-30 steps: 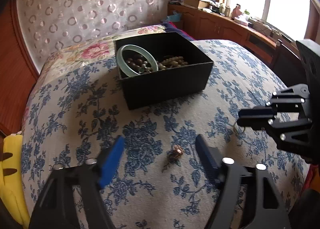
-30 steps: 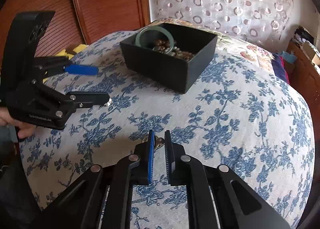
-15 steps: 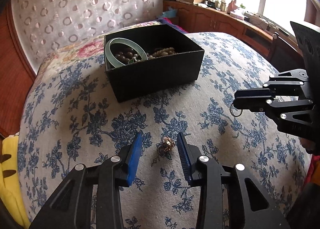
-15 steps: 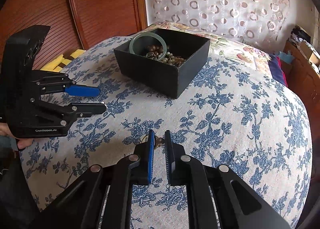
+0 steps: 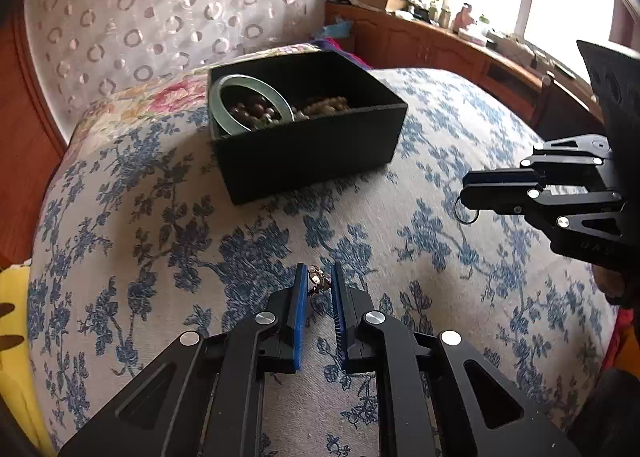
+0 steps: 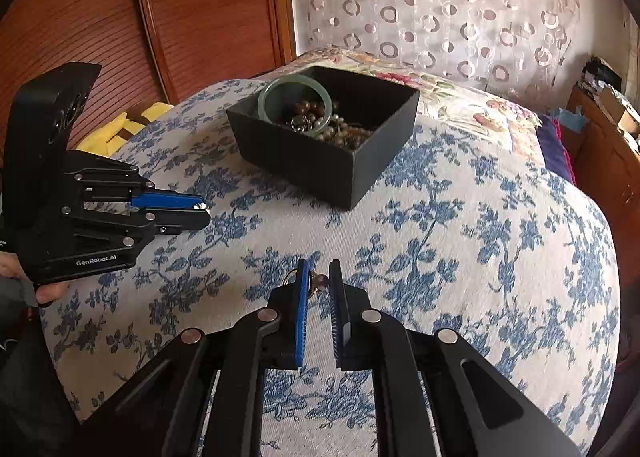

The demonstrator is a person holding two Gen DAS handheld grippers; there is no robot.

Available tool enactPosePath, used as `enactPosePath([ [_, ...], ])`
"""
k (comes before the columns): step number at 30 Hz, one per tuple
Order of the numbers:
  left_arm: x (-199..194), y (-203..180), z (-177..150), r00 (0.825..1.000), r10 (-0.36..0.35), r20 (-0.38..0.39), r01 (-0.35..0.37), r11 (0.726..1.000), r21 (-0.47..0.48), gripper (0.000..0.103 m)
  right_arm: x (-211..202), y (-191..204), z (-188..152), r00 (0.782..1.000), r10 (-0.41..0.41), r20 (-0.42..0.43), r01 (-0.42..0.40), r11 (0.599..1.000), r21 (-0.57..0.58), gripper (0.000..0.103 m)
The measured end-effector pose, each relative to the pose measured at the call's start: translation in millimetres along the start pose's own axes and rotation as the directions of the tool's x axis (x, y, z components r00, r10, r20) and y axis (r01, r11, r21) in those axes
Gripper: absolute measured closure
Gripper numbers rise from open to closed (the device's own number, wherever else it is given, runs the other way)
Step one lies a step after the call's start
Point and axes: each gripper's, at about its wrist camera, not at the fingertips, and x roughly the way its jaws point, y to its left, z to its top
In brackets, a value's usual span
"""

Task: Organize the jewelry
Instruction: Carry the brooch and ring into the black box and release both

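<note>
A black open box (image 5: 316, 153) stands on the flowered bedspread and holds a green bangle (image 5: 252, 97) and bead strings; it also shows in the right wrist view (image 6: 320, 161). My left gripper (image 5: 319, 281) is shut on a small brown beaded ornament (image 5: 317, 282) just above the cloth. My right gripper (image 6: 319, 281) is shut on a small earring with a ring hoop (image 6: 317, 282); in the left wrist view the hoop (image 5: 466, 210) hangs from its fingertips (image 5: 472, 187). Both grippers are short of the box.
The bed is covered by a blue-flowered spread (image 5: 440, 257). A wooden cabinet with clutter (image 5: 440, 41) runs along the window at the right. A wooden wardrobe door (image 6: 180, 17) and something yellow (image 6: 120, 129) lie at the bed's left side.
My left gripper has moved forward and closed from wide open onto the beaded ornament. My right gripper has lifted off the spread with the earring and moved toward the box.
</note>
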Motion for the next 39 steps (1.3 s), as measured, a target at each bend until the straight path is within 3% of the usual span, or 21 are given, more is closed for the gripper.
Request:
enactPosePath([
  [9,-15,11,11,0.999,0.007,0.05,-0.005,0.999,-0.038,0.092,-10,-2,31,0.997,-0.009,0.073,0.011,1.0,-0.022,0.092],
  [18,-33,20,46,0.99,0.025,0.139,-0.018,0.999,-0.051,0.092,-8,-15,74,0.988,0.007,0.156,-0.006,1.0,-0.006,0.092],
  [33,-22,34,93,0.982,0.048,0.184,-0.041,0.998,-0.043,0.092,23,-23,96,0.99,0.036,0.139,-0.038,0.999,0.016,0.091],
  [39,-15,33,102,0.981,0.051,0.186,-0.045,0.998,-0.037,0.092,25,-24,95,0.99,0.025,0.139,-0.027,1.0,0.014,0.084],
])
